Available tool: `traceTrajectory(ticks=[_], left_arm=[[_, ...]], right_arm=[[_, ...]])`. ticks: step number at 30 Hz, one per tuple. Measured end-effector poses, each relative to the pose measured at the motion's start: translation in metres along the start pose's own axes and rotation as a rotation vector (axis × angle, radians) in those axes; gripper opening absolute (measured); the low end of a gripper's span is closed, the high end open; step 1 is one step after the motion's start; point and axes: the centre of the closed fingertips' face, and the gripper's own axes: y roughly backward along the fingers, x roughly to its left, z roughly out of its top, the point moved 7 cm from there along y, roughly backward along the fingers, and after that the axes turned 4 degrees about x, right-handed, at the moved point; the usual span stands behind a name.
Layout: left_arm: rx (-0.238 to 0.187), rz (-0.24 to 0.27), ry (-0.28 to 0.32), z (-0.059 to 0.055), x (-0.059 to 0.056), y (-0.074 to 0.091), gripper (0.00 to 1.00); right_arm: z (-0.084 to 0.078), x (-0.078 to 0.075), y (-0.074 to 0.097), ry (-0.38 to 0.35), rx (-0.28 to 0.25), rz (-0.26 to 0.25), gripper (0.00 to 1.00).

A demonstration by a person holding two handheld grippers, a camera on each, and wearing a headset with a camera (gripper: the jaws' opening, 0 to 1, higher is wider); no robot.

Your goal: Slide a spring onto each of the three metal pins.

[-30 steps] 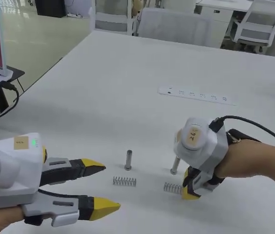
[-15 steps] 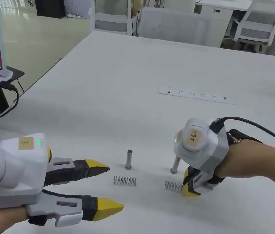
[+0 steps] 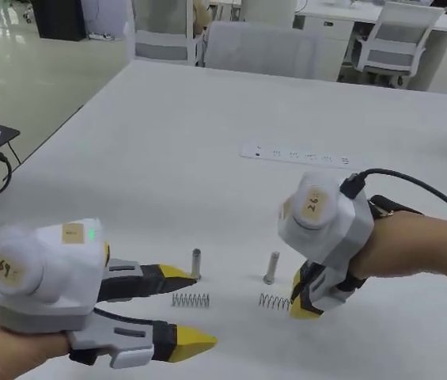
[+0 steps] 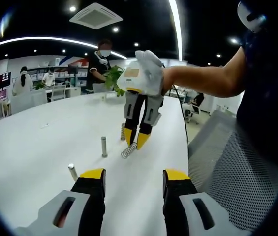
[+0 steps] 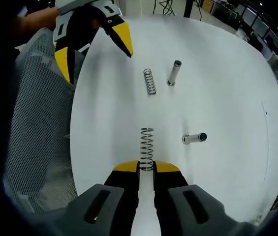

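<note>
On a white table (image 3: 207,142), the right spring (image 5: 147,146) lies flat, pinched at its near end by the closed jaws of the right gripper (image 5: 146,166). This is apparently so that it can be lifted and turned toward the right pin (image 3: 271,267), which stands just beyond. The left gripper (image 4: 135,173) is held open and empty beside the left pin (image 3: 196,264), likely readied for the left spring (image 3: 190,300) lying just before it. Both pins are seen bare, and all parts lie loose on the table.
</note>
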Motion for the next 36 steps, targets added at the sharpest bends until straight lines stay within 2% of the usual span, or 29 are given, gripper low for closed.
traceTrajectory(ticks=[9,13,23,36], left_arm=[[0.015,-0.081,-0.038,0.009,-0.005,-0.022,0.36],[0.031,-0.113,-0.064,0.012,-0.008,-0.029,0.35],[0.018,-0.148,-0.107,0.027,-0.011,-0.040,0.30],[-0.012,-0.165,-0.132,0.041,-0.014,-0.045,0.22]], right_arm=[[-0.001,0.015,0.022,0.021,0.015,-0.001,0.08],[0.003,0.020,0.031,0.024,0.005,0.004,0.08],[0.010,0.032,0.044,0.046,-0.005,0.006,0.08],[0.018,0.038,0.054,0.084,-0.012,-0.011,0.08]])
